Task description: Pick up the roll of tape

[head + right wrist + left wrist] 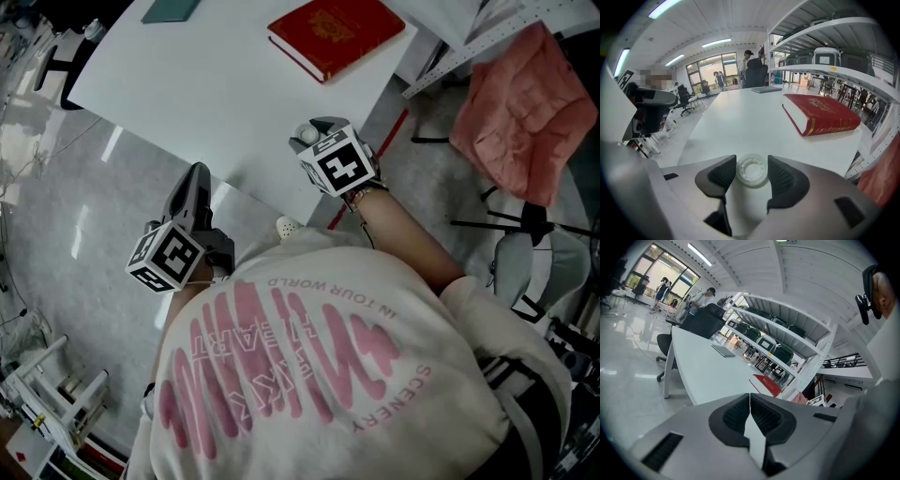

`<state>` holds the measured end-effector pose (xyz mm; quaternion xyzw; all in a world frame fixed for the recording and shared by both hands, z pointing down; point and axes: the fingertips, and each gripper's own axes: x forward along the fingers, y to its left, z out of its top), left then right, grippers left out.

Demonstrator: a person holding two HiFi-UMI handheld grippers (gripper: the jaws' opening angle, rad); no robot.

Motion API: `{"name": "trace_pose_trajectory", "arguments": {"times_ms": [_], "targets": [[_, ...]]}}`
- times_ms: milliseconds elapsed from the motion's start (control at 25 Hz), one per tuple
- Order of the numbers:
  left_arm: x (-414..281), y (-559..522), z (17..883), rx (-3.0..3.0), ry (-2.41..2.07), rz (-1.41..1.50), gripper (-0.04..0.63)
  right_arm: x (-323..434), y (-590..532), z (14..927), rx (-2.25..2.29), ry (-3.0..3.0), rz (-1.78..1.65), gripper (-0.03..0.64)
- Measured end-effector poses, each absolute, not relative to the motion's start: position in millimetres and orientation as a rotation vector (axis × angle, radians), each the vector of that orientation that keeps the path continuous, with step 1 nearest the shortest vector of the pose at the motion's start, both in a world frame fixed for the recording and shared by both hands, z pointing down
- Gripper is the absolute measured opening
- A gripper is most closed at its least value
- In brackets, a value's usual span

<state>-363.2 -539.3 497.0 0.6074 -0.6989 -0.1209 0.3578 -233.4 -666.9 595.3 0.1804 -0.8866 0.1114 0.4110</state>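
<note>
The roll of tape, small, clear and whitish, lies flat on the white table near its front edge. In the right gripper view my right gripper has a dark pad against each side of the roll. The head view shows the same roll at the tips of the right gripper, which points steeply down at the table's near corner. My left gripper hangs off the table over the floor, to the left. Its pads meet with nothing between them.
A red hardcover book lies farther back on the table, right of the roll. A grey-green notebook sits at the far edge. A pink cloth drapes over a chair at right. Metal shelving stands beside the table.
</note>
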Motion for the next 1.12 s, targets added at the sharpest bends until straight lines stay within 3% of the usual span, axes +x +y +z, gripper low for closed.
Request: {"name": "trace_pose_trajectory", "arguments": {"times_ms": [1120], "targets": [[-372, -535, 461, 1.658, -1.790, -0.394, 0.025, -236, -649, 547, 0.571, -2.278, 0.426, 0.218]]}}
